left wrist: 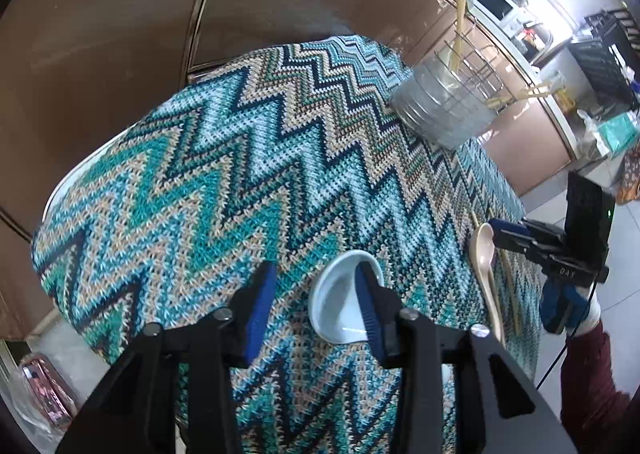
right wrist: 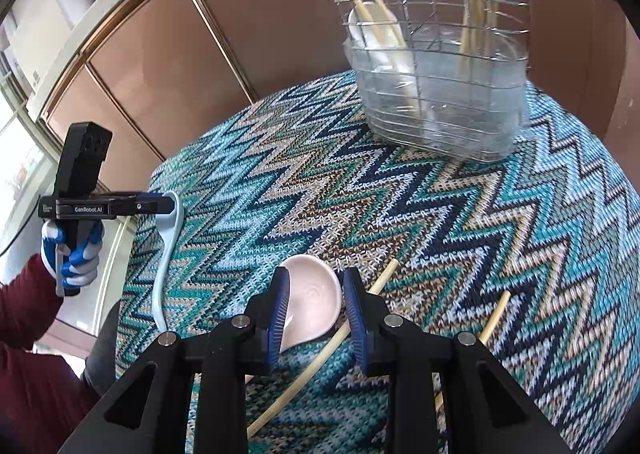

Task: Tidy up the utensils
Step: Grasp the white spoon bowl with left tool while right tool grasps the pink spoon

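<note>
In the left wrist view, the left gripper hovers over the zigzag-knit cloth with its blue-padded fingers spread apart. The white spoon lies on the cloth with its bowl toward the camera; the right-hand finger sits over the bowl's right side, while the other finger stands well clear to the left — so the bowl lies partly in the gap, off to one side, and nothing is clamped. Further right, the beige spoon lies lengthwise on the cloth with a chopstick just beside it, and the right gripper reaches in at the spoon's bowl end. At the far edge stands the wire utensil basket with a clear liner (chopsticks stick up out of it).

In the right wrist view, the right gripper has its fingers apart with the beige spoon's bowl between them — the pads flank it closely, but whether they touch it cannot be told. One chopstick runs diagonally under the right-hand finger, and another chopstick lies further right. To the left, the left gripper meets the upper end of the white spoon. The basket stands at the back, holding chopsticks and a white spoon.
</note>
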